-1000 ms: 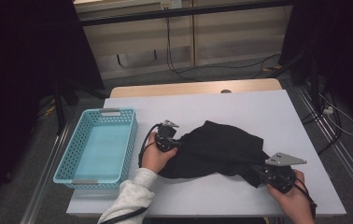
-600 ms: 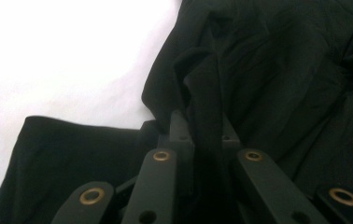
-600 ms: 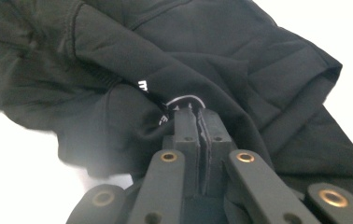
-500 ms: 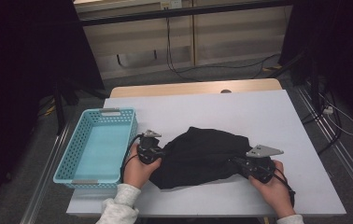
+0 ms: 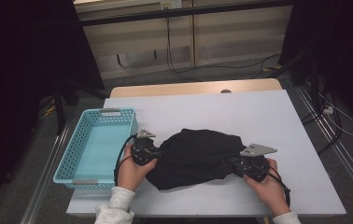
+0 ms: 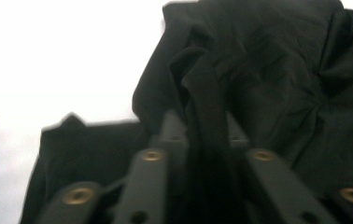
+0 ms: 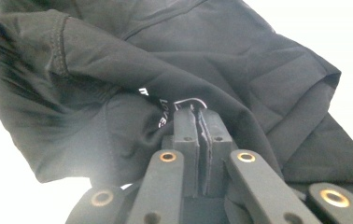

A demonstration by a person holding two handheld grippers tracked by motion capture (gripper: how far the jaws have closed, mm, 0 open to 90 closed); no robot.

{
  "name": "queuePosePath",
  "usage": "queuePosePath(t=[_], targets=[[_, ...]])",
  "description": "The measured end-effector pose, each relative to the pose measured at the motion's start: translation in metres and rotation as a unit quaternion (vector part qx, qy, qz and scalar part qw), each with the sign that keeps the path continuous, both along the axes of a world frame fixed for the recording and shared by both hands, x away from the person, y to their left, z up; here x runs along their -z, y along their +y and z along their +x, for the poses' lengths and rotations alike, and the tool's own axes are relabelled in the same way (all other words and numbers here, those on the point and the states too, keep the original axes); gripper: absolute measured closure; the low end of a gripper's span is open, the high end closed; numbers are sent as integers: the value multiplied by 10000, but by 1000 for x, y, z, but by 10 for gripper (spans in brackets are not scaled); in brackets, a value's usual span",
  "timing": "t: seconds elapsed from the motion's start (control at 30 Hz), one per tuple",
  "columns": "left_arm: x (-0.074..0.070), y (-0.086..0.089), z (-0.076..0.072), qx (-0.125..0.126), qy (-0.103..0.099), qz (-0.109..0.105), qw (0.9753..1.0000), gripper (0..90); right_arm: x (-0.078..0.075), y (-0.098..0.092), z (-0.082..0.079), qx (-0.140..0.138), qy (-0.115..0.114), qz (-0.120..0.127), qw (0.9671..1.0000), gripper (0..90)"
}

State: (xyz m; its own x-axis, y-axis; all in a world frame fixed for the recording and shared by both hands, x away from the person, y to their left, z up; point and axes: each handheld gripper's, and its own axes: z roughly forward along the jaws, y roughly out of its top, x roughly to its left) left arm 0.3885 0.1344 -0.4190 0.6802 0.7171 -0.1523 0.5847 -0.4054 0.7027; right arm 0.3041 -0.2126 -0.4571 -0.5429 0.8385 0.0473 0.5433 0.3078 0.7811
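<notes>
Crumpled black fabric garment point(image 5: 195, 156) lies lengthwise left-right at lower centre, between left hand-held gripper point(image 5: 152, 154) and right hand-held gripper point(image 5: 235, 164); each clamped on one end.

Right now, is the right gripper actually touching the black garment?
Touching. In the right gripper view, the right gripper has its jaws pressed together on a fold of the black garment, with fabric pinched between them.

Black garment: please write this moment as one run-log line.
black garment bunched on table | left gripper shut on it | right gripper shut on it | basket beside
</notes>
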Motion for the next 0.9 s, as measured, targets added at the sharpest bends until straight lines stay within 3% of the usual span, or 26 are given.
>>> queuePosePath(t=[0.1, 0.13, 0.2, 0.3, 0.37, 0.47, 0.63, 0.8, 0.87, 0.9], targets=[[-2, -7, 6, 146, -275, -190, 9993, 518, 0, -3, -4, 12, 24, 14, 10000, 870], [-3, -11, 10, 267, -262, -248, 9990, 481, 0, -4, -5, 18, 27, 23, 10000, 864], [-1, -20, 17, 280, -225, -327, 9988, 403, -1, -6, -7, 59, 21, 46, 10000, 828], [2, -33, 30, 363, -221, -379, 9984, 277, -4, -9, -11, 156, -61, -1, 9999, 674], [4, -44, 39, 469, -263, -262, 9982, 236, -9, -13, -13, 307, -41, 103, 9995, 534], [8, -64, 49, 633, -252, -166, 9975, 217, -16, -21, -18, 340, -178, 215, 9990, 477], [21, -86, 61, 780, -66, -186, 9968, 179, -20, -40, -25, 738, -331, 284, 9963, 384], [37, -97, 67, 686, 120, -9, 9976, 182, -18, -60, -30, 1044, -279, 298, 9937, 365], [38, -97, 66, 695, 33, -22, 9976, 293, -17, -64, -31, 1108, -243, 283, 9931, 357], [36, -96, 65, 709, 73, 3, 9975, 403, -16, -65, -31, 1131, -232, 277, 9929, 356]])
